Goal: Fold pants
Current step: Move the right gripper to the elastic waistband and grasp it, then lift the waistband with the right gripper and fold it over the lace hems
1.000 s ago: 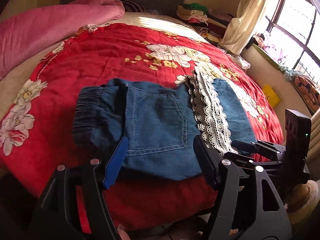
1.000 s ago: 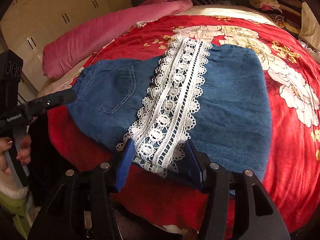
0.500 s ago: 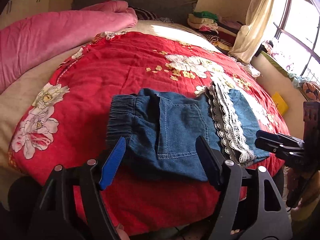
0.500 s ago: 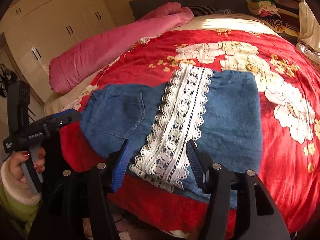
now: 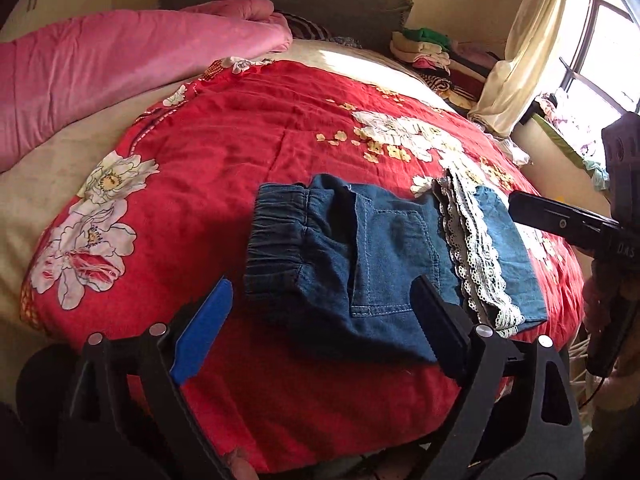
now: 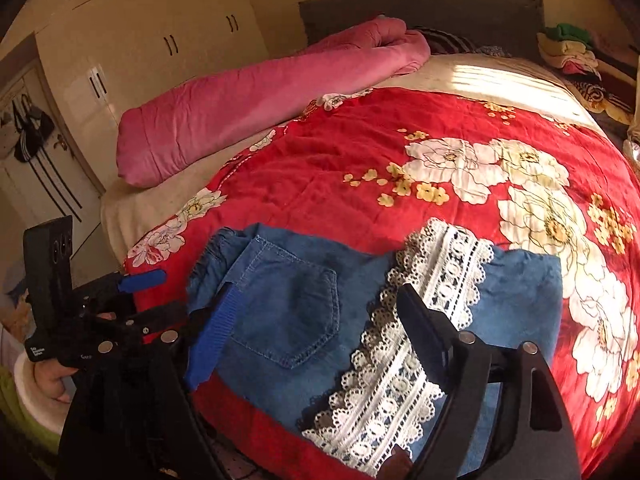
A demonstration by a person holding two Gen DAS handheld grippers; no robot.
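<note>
Blue denim pants (image 5: 384,264) lie folded into a small rectangle near the front edge of a red flowered quilt (image 5: 248,152). Their elastic waistband (image 5: 276,236) is at the left and a white lace band (image 5: 476,252) crosses the right part. My left gripper (image 5: 320,300) hovers just short of the pants' near edge; its jaws are opening and grip nothing. In the right wrist view, my right gripper (image 6: 318,296) hangs above the pants (image 6: 288,320) and the lace band (image 6: 424,320); its jaws are also opening and hold nothing. Each gripper shows at the side of the other's view.
A rolled pink duvet (image 5: 120,68) lies along the far left of the bed. Folded clothes (image 5: 428,46) are stacked at the far right by a curtain (image 5: 516,64) and window. A wardrobe (image 6: 160,52) stands to the left. A person's hand (image 6: 52,380) holds the left gripper's handle.
Both grippers have let go of the pants' near edge and drawn back, jaws spreading wider. The right gripper has also risen, so more of the bed shows.
</note>
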